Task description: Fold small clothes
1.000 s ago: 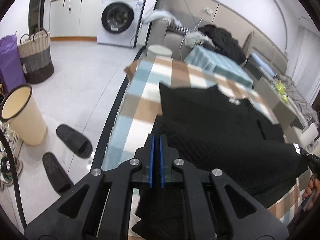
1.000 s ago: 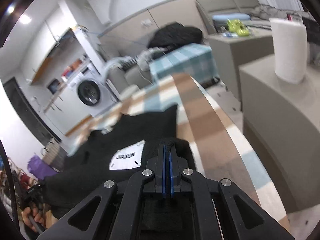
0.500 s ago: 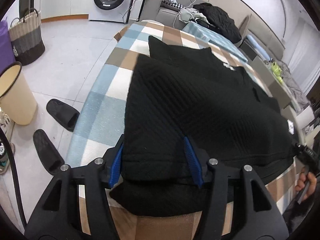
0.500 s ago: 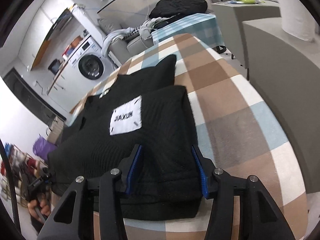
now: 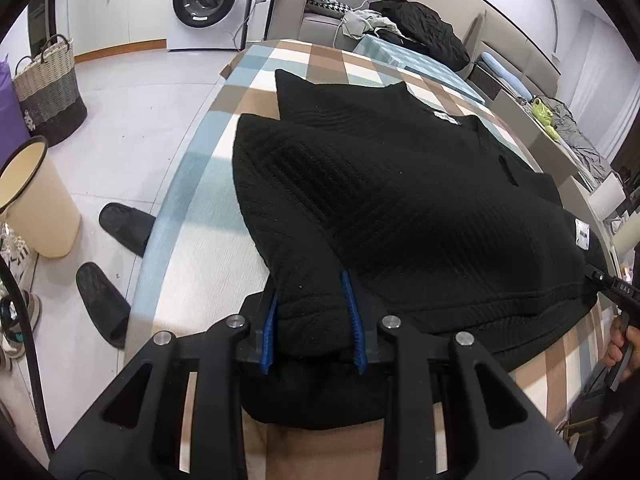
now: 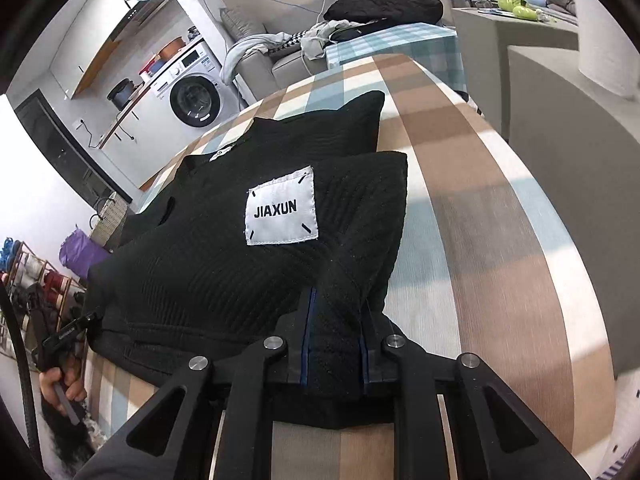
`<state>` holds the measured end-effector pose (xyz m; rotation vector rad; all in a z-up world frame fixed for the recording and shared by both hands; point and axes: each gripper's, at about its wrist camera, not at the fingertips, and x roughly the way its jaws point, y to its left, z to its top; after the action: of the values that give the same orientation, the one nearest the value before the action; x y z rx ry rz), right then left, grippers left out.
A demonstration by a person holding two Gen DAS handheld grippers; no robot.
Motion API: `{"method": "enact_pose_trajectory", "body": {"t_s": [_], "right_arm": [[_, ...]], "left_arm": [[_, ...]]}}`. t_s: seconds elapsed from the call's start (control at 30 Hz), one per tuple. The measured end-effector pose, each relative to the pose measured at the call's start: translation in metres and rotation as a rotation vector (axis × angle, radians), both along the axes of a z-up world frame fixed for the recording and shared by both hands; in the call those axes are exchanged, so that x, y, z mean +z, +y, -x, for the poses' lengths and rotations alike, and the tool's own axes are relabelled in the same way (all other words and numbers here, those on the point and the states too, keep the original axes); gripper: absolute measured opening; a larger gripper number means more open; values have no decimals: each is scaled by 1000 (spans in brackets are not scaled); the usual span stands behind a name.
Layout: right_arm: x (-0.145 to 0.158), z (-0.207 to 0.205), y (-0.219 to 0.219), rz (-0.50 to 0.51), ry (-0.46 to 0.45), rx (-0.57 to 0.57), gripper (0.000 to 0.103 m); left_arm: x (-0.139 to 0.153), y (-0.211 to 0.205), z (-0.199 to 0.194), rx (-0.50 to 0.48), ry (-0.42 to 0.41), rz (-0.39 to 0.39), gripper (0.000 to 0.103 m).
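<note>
A black quilted sweater (image 5: 400,200) lies on the checked table (image 5: 192,248), its lower part folded up over the upper part. It also shows in the right wrist view (image 6: 224,272), with a white JIAXUN label (image 6: 282,210) on top. My left gripper (image 5: 312,320) is open, its blue pads on either side of the folded edge's left corner. My right gripper (image 6: 335,336) is open around the folded edge's right corner. The cloth bulges between each pair of jaws.
Left of the table, on the floor, are black slippers (image 5: 120,248), a cream bin (image 5: 36,204) and a woven basket (image 5: 50,88). A washing machine (image 5: 208,0) and a sofa with clothes (image 5: 416,36) stand behind. Grey cabinets (image 6: 560,120) stand right of the table.
Both grippers were shut on the sweater's hem a second ago and carried it forward over the body. They have since opened, and the hem rests on the sweater.
</note>
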<state>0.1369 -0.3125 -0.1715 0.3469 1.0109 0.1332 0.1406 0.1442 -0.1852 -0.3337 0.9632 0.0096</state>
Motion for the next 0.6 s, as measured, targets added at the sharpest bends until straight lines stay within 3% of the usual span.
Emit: {"method": "enact_pose_trajectory", "body": {"t_s": [0.13, 0.23, 0.37, 0.4, 0.43, 0.47, 0.53, 0.6], "right_arm": [[7, 15, -6, -19, -5, -7, 29], [17, 21, -15, -70, -37, -25, 40], [24, 18, -18, -119, -53, -32, 40], [24, 17, -18, -121, -52, -41, 39], [24, 16, -18, -110, -45, -53, 32], [23, 14, -18, -103, -39, -70, 20], [24, 14, -18, -104, -47, -77, 8], [29, 13, -16, -131, -70, -58, 7]], "left_arm": [[8, 10, 13, 50, -3, 32, 37], [18, 20, 21, 74, -33, 61, 37], [31, 34, 27, 102, -78, 78, 37], [33, 37, 29, 109, -80, 80, 34], [32, 38, 28, 115, -76, 83, 18], [32, 40, 27, 123, -71, 87, 7], [34, 44, 29, 132, -85, 92, 6], [39, 45, 28, 131, -100, 88, 5]]}}
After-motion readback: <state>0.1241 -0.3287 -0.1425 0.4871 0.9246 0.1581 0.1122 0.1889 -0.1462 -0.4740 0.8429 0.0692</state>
